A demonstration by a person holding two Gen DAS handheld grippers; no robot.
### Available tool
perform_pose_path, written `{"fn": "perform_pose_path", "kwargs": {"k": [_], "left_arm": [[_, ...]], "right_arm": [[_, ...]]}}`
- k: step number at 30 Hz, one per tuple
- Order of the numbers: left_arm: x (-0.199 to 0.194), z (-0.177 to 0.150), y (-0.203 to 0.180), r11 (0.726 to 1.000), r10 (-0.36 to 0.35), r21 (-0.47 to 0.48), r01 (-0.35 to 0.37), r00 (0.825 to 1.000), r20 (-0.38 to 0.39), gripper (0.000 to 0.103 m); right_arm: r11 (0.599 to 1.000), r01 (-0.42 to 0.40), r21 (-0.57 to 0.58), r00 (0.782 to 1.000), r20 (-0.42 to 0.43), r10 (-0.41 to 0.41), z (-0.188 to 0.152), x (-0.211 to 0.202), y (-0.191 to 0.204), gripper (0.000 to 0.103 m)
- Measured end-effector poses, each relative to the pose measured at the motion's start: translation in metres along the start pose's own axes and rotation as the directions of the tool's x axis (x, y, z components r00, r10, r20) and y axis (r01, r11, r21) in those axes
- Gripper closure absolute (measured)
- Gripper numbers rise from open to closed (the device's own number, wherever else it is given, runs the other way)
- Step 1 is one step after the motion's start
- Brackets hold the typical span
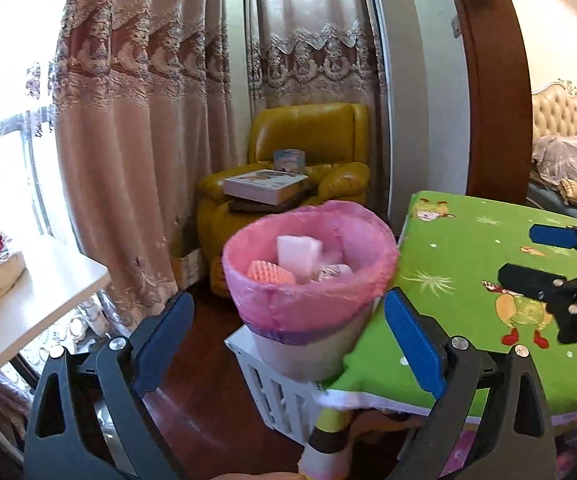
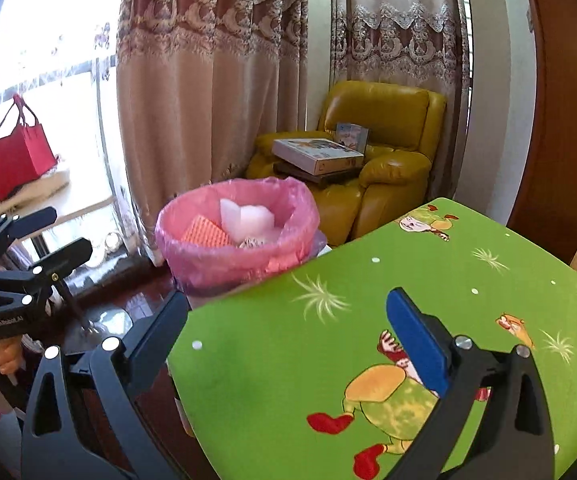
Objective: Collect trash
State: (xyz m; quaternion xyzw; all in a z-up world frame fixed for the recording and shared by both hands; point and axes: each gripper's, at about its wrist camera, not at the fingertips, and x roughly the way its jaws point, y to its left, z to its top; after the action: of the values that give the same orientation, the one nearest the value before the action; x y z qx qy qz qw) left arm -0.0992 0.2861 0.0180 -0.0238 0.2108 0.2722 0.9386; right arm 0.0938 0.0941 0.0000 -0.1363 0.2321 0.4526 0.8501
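A white trash bin with a pink liner (image 1: 308, 280) stands on a white crate beside the green cartoon tablecloth (image 1: 468, 280). It holds a white foam block (image 1: 298, 256), an orange piece and crumpled wrappers. My left gripper (image 1: 288, 340) is open and empty, just in front of the bin. The bin also shows in the right wrist view (image 2: 236, 248), beyond the table's far left corner. My right gripper (image 2: 288, 340) is open and empty above the green tablecloth (image 2: 368, 340). The right gripper shows at the left view's right edge (image 1: 528, 256), and the left gripper at the right view's left edge (image 2: 60, 236).
A yellow leather armchair (image 2: 384, 168) with boxes on it stands behind the bin, against long curtains. A white desk (image 1: 28, 312) with a red bag (image 2: 18, 156) is at the left. A white slatted crate (image 1: 276, 392) sits under the bin. A bed shows far right.
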Motion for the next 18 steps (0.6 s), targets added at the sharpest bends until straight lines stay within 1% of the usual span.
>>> {"fn": "perform_pose_path", "kwargs": {"k": [3, 7, 18], "left_arm": [[0.0032, -0.0020, -0.0021, 1.000, -0.004, 0.003, 0.004, 1.000, -0.014, 0.013], [0.0028, -0.0009, -0.0015, 1.000, -0.008, -0.002, 0.008, 1.000, -0.012, 0.013], [0.0035, -0.0013, -0.0061, 1.000, -0.028, 0.007, 0.028, 0.999, -0.017, 0.013]], "right_arm": [[1.000, 0.000, 0.006, 1.000, 0.003, 0.000, 0.0021, -0.0017, -0.0005, 0.006], [1.000, -0.008, 0.018, 1.000, 0.013, 0.008, 0.0062, -0.0036, -0.0024, 0.006], [1.000, -0.004, 0.009, 1.000, 0.021, 0.004, 0.0066, -0.0053, 0.0011, 0.006]]}}
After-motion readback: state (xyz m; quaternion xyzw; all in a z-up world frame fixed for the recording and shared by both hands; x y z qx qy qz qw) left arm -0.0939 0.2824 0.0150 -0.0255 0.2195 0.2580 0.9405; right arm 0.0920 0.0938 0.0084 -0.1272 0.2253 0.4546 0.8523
